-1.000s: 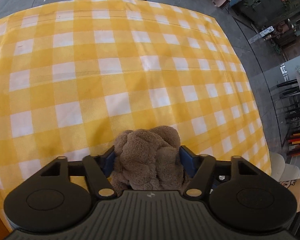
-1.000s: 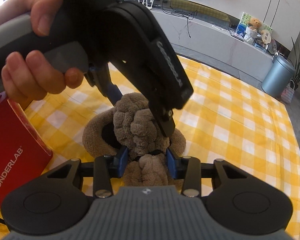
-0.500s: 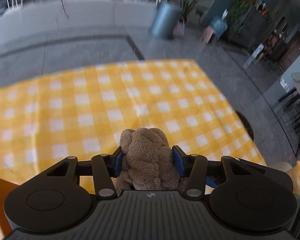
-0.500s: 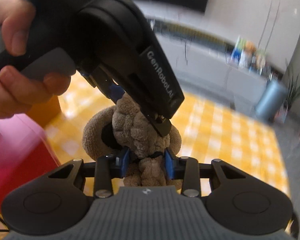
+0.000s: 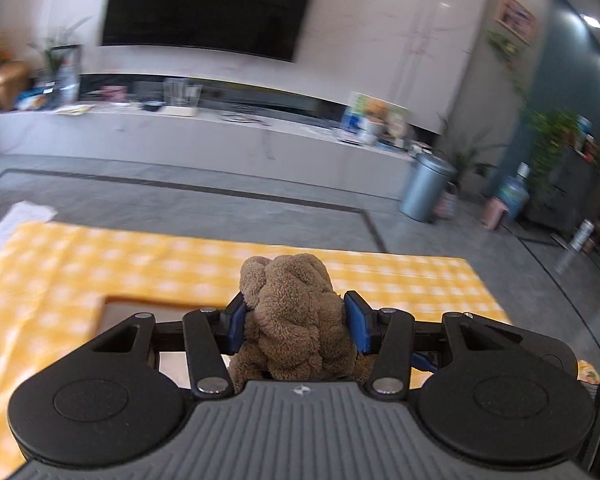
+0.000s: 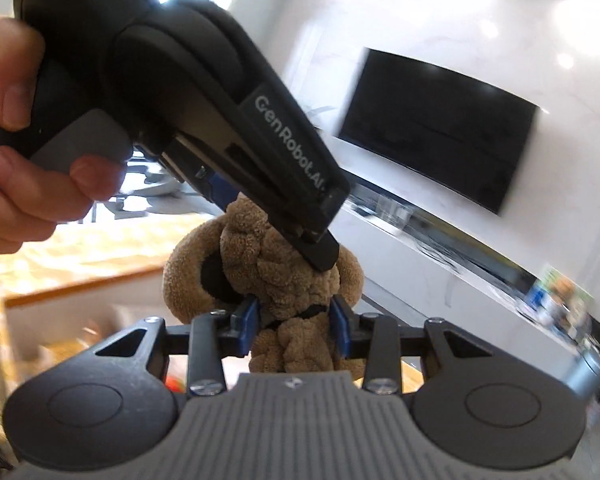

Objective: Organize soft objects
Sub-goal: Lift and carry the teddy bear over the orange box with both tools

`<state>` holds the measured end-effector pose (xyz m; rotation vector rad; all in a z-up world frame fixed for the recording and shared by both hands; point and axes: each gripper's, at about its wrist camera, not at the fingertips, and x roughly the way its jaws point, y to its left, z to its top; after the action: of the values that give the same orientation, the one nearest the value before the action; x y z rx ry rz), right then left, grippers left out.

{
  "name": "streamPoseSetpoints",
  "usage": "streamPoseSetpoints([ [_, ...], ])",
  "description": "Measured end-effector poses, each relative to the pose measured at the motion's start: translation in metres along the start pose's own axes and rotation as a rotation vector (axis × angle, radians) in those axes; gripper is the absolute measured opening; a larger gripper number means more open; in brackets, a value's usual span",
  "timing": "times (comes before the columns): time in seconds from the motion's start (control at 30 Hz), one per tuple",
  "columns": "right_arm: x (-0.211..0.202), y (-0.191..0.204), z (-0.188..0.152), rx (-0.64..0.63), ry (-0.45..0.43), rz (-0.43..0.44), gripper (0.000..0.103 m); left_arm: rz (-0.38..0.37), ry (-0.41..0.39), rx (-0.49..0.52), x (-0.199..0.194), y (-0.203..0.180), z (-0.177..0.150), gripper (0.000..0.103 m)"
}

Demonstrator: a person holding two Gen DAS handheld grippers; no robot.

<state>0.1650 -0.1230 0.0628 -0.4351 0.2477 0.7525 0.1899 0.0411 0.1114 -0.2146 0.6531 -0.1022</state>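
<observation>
Both cameras have tilted up since a second ago: then the checked cloth filled the left view, now it sits low and the room wall shows above it; toy lifted with them.

Left wrist view: left gripper (image 5: 294,322) clamped narrow on one brown plush toy (image 5: 292,320), blue pads (image 5: 356,322) pressing into its sides. Toy is raised above the yellow checked tablecloth (image 5: 60,280), not touching it, likely so it can be carried clear of the table edge. Just left of the toy, lower down, an orange-rimmed opening (image 5: 140,304) shows, possibly a box; contents can't be told. Far behind the toy: one black TV screen (image 5: 208,4), one grey bin (image 5: 424,188) to the right. Heavy blur, small items on the counter uncountable.

Right wrist view: right gripper (image 6: 294,322) also squeezed narrow on the same plush toy (image 6: 260,268), lower on its body, around the neck or waist by the look. Left gripper (image 6: 312,240) comes in from above and pinches the top of the toy; a bare hand (image 6: 16,148) holds its handle. Two grips on one soft toy, probably to stop it flopping during the move. Below-left of the toy, the orange-rimmed opening (image 6: 80,292) again, a likely drop spot.

Count: one toy, two grippers, one hand visible, one TV (image 6: 436,128).
</observation>
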Motion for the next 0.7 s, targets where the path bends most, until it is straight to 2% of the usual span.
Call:
streamPoseSetpoints([
  [0.1,0.013,0.034,0.004,-0.06,-0.005,0.041,0.038,0.007,0.0,-0.051,-0.005,0.028,-0.013,0.057],
  [0.23,0.038,0.061,0.005,-0.112,0.029,0.06,0.038,0.017,-0.023,-0.082,-0.003,0.058,-0.027,0.057],
  [0.43,0.078,0.089,-0.007,-0.21,0.093,-0.012,0.038,-0.028,-0.016,-0.13,0.015,0.096,-0.043,0.056],
  [0.7,0.145,0.102,-0.019,-0.31,0.229,-0.035,0.037,-0.003,-0.004,-0.187,0.053,0.115,-0.064,0.056],
])
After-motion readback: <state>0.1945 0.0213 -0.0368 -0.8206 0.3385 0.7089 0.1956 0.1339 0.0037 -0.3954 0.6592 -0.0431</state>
